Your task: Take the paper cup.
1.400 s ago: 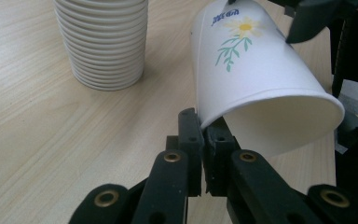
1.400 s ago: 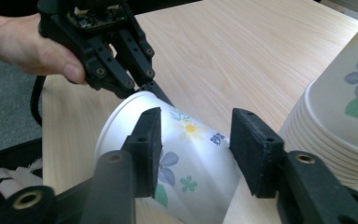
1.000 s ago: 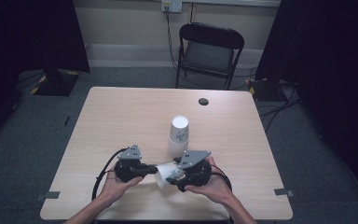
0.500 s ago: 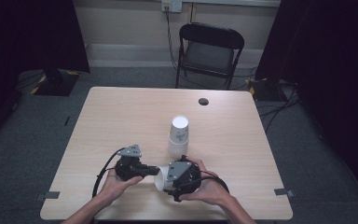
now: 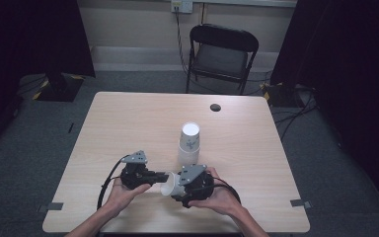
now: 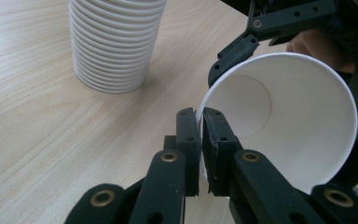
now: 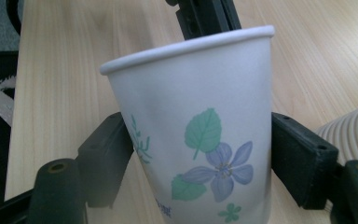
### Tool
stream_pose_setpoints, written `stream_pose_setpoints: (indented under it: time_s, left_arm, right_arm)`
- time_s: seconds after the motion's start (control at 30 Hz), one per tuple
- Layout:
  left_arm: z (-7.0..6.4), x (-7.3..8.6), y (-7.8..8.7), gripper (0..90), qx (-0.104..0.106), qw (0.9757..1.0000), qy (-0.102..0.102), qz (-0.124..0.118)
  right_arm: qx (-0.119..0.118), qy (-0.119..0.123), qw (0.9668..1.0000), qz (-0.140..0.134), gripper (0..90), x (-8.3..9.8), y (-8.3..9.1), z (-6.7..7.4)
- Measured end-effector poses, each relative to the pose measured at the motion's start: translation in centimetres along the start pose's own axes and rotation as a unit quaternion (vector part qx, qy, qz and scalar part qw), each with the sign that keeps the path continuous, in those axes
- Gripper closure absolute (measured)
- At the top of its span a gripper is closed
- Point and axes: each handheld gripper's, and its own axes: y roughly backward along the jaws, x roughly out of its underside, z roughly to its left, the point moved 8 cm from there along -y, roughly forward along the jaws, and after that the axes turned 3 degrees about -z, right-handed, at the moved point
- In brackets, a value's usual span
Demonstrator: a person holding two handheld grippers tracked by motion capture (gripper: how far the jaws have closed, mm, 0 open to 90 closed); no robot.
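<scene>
1. Paper cup (image 5: 168, 186), flower-printed, lies on its side between my two grippers near the table's (image 5: 128, 123) front edge, mouth toward the left one.
2. Left gripper (image 6: 200, 122): jaws pinched together on the cup's rim, one inside the mouth, one outside.
3. Right gripper (image 7: 200, 154): jaws straddle the cup body, have just been closing; both pads sit against the wall.
4. Cup stack (image 5: 188, 143) stands upside down just behind the grippers, apart from the held cup.

No lettering could be read; the paper cup (image 7: 200, 154) between the right gripper's jaws bore only blue marks, too cropped to read.
</scene>
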Motion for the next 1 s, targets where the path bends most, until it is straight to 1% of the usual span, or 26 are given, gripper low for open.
stream_pose_setpoints:
  time_s: [0.03, 0.07, 0.13, 0.2, 0.23, 0.27, 0.3, 0.37, 0.5, 0.53, 0.57, 0.6, 0.63, 0.67, 0.7, 0.73, 0.77, 0.8, 0.83, 0.87, 0.93, 1.0]
  left_arm:
    - [-0.2, -0.1, 0.0, 86.9, 0.008, 0.9999, 0.006, -0.004]
    - [-0.3, -0.2, 0.0, 88.3, 0.01, 0.9999, 0.003, -0.003]
    - [-0.3, -0.1, -0.1, 88.6, 0.004, 1.0, 0.007, 0.002]
    - [-0.3, 0.0, -0.2, 88.7, 0.008, 0.9999, 0.01, 0.006]
    - [-0.3, 0.1, -0.3, 88.6, 0.011, 0.9999, 0.011, 0.006]
    - [-0.3, 0.0, -0.3, 88.6, 0.013, 0.9999, 0.008, 0.007]
    - [-0.4, 0.0, -0.3, 88.6, 0.015, 0.9998, 0.009, 0.005]
    - [-0.4, 0.0, -0.3, 88.5, 0.012, 0.9999, 0.008, 0.006]
    - [-0.1, 0.0, -0.1, 87.3, 0.006, 0.9999, 0.011, 0.005]
    - [-0.1, 0.0, 0.0, 86.0, 0.006, 0.9999, 0.013, 0.002]
    - [-0.1, -0.1, 0.0, 85.3, 0.007, 0.9999, 0.015, -0.001]
    - [-0.1, -0.2, 0.1, 84.3, 0.007, 0.9998, 0.018, -0.007]
    - [-0.2, -0.3, 0.2, 80.2, 0.017, 0.9996, 0.018, -0.015]
    - [-0.3, -0.4, 0.2, 74.0, 0.022, 0.9995, 0.015, -0.019]
    - [-0.5, -0.4, 0.2, 72.9, 0.02, 0.9996, 0.01, -0.017]
    - [-0.5, -0.4, 0.2, 74.0, 0.017, 0.9997, 0.011, -0.015]
    - [-0.4, -0.5, 0.2, 76.0, 0.015, 0.9996, 0.016, -0.017]
    - [-0.3, -0.5, 0.3, 80.0, 0.012, 0.9995, 0.021, -0.019]
    - [-0.3, -0.5, 0.3, 83.6, 0.014, 0.9995, 0.024, -0.018]
    - [-0.3, -0.5, 0.3, 84.2, 0.017, 0.9992, 0.03, -0.02]
    - [-0.3, -0.6, 0.3, 87.2, 0.02, 0.9992, 0.028, -0.019]
    - [-0.3, -0.5, 0.2, 88.2, 0.014, 0.9995, 0.027, -0.009]
  right_arm:
    - [0.003, -0.001, 1.0, 0.002, 23.9, -0.1, 0.0, 0.0]
    - [0.004, 0.003, 1.0, 0.004, 21.6, -0.1, -0.1, 0.0]
    - [0.01, 0.009, 0.9999, 0.006, 20.9, -0.2, -0.4, 0.1]
    - [0.009, 0.018, 0.9998, 0.002, 20.5, -0.5, -0.6, 0.2]
    - [0.008, 0.019, 0.9998, 0.001, 20.0, -0.6, -0.7, 0.3]
    - [0.007, 0.022, 0.9997, 0.001, 19.7, -0.8, -0.9, 0.4]
    - [0.004, 0.023, 0.9997, 0.003, 19.7, -0.9, -1.1, 0.6]
    - [0.003, 0.023, 0.9997, 0.002, 20.1, -1.1, -1.3, 0.7]
    - [0.006, 0.017, 0.9998, -0.002, 22.8, -1.3, -1.6, 0.7]
    - [0.006, 0.013, 0.9999, -0.007, 24.3, -1.4, -1.5, 0.6]
    - [0.003, 0.005, 0.9998, -0.017, 25.2, -1.6, -1.3, 0.5]
    - [0.0, -0.001, 0.9997, -0.026, 26.4, -1.7, -1.1, 0.5]
    - [0.001, -0.005, 0.9995, -0.032, 27.8, -1.8, -0.9, 0.4]
    - [0.009, -0.005, 0.9993, -0.035, 27.7, -1.9, -0.7, 0.2]
    - [0.011, -0.007, 0.9992, -0.038, 27.6, -2.0, -0.5, 0.1]
    - [0.008, -0.013, 0.999, -0.043, 27.6, -2.0, -0.4, 0.0]
    - [0.005, -0.017, 0.9987, -0.047, 27.7, -2.0, -0.3, 0.0]
    - [0.006, -0.017, 0.9986, -0.049, 27.7, -2.0, -0.2, 0.1]
    - [0.007, -0.015, 0.9986, -0.049, 27.9, -2.0, -0.1, 0.1]
    - [0.009, -0.014, 0.9986, -0.049, 27.4, -2.1, -0.1, 0.1]
    - [0.012, -0.008, 0.9991, -0.04, 24.7, -2.0, -0.3, 0.2]
    - [0.011, -0.006, 0.9994, -0.031, 22.4, -1.9, -0.6, 0.3]
